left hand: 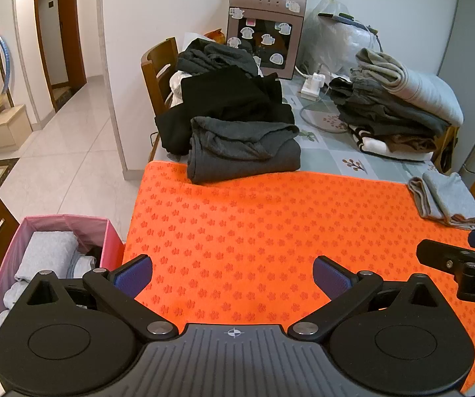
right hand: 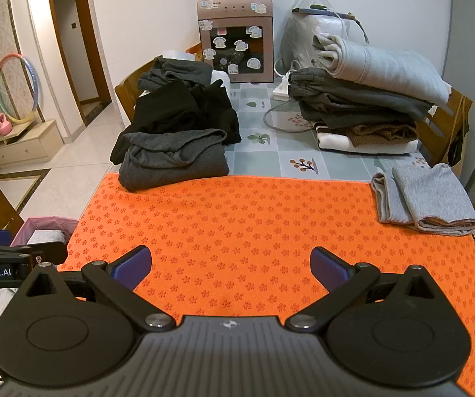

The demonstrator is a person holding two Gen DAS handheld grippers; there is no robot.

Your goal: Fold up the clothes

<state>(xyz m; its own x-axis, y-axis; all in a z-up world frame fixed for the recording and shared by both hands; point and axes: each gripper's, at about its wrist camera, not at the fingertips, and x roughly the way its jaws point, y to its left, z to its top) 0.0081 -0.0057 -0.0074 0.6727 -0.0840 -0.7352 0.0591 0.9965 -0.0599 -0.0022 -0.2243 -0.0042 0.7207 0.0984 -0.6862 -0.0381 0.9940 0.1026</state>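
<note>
We hold the left gripper and the right gripper side by side over the bare orange mat, both with jaws spread wide and nothing in them. A dark grey folded garment sits on the mat's far left edge, a light grey folded one on its right edge, and more folded laundry fills the pink bin beside the table

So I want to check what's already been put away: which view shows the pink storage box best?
The left wrist view. There the pink storage box beside the table shows its open top, with folded light grey clothes inside. In the right wrist view only a corner of it appears, mostly hidden behind the left gripper.
</note>
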